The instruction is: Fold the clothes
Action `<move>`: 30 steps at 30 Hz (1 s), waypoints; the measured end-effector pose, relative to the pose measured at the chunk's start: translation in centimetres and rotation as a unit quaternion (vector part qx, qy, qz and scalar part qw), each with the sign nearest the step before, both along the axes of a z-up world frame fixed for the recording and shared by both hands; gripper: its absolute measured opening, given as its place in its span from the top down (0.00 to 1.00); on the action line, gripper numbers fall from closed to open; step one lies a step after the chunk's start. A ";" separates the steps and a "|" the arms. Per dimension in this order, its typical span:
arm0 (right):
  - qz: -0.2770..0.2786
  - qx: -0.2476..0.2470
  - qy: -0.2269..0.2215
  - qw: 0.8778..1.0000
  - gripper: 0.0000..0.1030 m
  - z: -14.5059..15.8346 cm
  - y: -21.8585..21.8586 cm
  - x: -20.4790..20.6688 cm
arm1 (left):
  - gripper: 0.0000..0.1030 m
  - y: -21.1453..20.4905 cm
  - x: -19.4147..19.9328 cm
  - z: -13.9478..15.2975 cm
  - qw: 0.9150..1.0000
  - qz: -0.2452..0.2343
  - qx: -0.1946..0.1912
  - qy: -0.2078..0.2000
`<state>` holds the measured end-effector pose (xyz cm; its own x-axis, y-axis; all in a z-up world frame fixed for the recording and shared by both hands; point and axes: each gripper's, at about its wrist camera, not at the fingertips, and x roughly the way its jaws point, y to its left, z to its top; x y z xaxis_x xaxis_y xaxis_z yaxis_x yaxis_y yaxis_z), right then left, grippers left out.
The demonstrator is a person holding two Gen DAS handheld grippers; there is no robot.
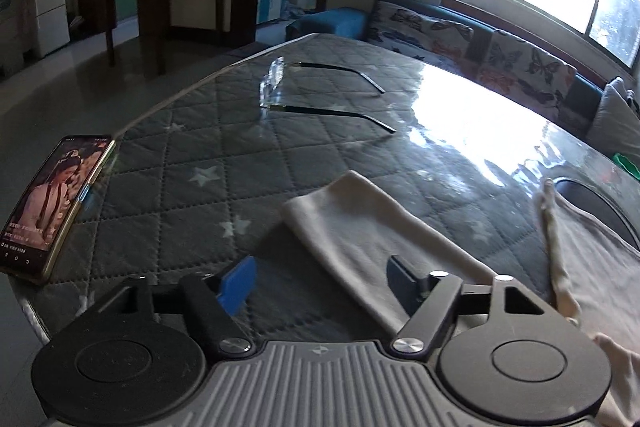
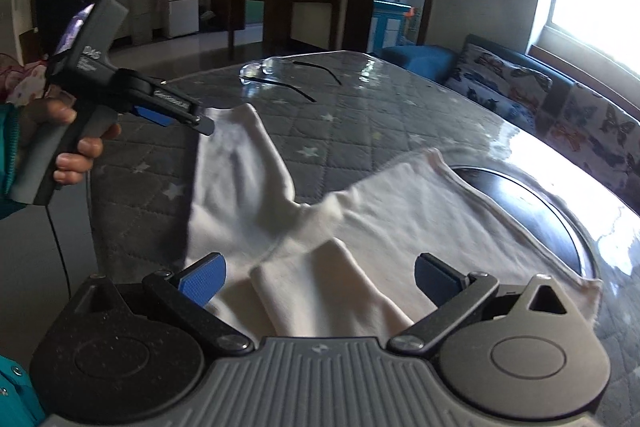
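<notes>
Shirt [image 2: 384, 203] is what we fold here. It is white and lies spread on the desk [image 2: 360, 107], which has a grey quilted cover with little stars under a shiny clear sheet. One sleeve [image 2: 240, 155] sticks out to the far left. Another sleeve [image 2: 328, 287] lies folded in, close to the right claw [image 2: 320, 277].

The shirt looks soft, thin and light (like a floppy rag). It will bend and sag when lifted, and it may slide on the shiny sheet. I think the best places to grab are the sleeve end, the hem, or a corner, where the cloth is a bit thicker.

The right claw is wide apart and holds nothing. It hangs just over the near sleeve. The left claw [image 1: 320, 277] is also wide apart and holds nothing. In the left view it sits low over the end of the far sleeve [image 1: 360, 227], with one finger over the cloth and one over the cover.

Glasses [image 1: 312, 91] lie at the far end of the desk, well apart from the shirt. A phone [image 1: 52, 199] with its screen on lies at the left edge. Both should be left alone.
</notes>
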<state>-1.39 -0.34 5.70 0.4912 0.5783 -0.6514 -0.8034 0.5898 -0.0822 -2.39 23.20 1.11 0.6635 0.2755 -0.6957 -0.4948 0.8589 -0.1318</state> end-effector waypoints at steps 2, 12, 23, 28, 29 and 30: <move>0.004 0.001 0.000 1.000 0.01 -0.1 0.3 -0.1 | 0.35 0.4 0.5 0.0 1.000 0.003 -0.002 0.002; -0.001 0.002 0.006 1.000 0.01 -0.4 0.0 -0.4 | 0.66 1.3 2.5 -0.6 1.000 0.027 -0.005 0.006; -0.024 0.007 0.003 1.000 0.01 0.0 -2.0 -0.7 | 0.94 1.3 2.4 -0.2 0.999 0.021 -0.025 -0.025; -0.045 0.018 0.002 0.999 0.01 0.4 -3.4 -0.5 | 0.95 -1.1 1.3 1.7 0.997 -0.032 -0.031 -0.065; -0.049 0.021 0.003 0.999 0.01 0.5 -3.7 -0.5 | 0.95 -1.7 1.1 2.2 0.996 -0.043 -0.031 -0.073; -0.053 0.024 0.004 0.998 0.01 0.6 -4.0 -0.4 | 0.95 -2.2 0.9 2.6 0.995 -0.055 -0.036 -0.081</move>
<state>-1.82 -4.29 6.35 0.5463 0.5538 -0.6284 -0.7369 0.6744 -0.0463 -1.54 20.96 3.70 0.7915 0.1487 -0.5929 -0.3661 0.8921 -0.2649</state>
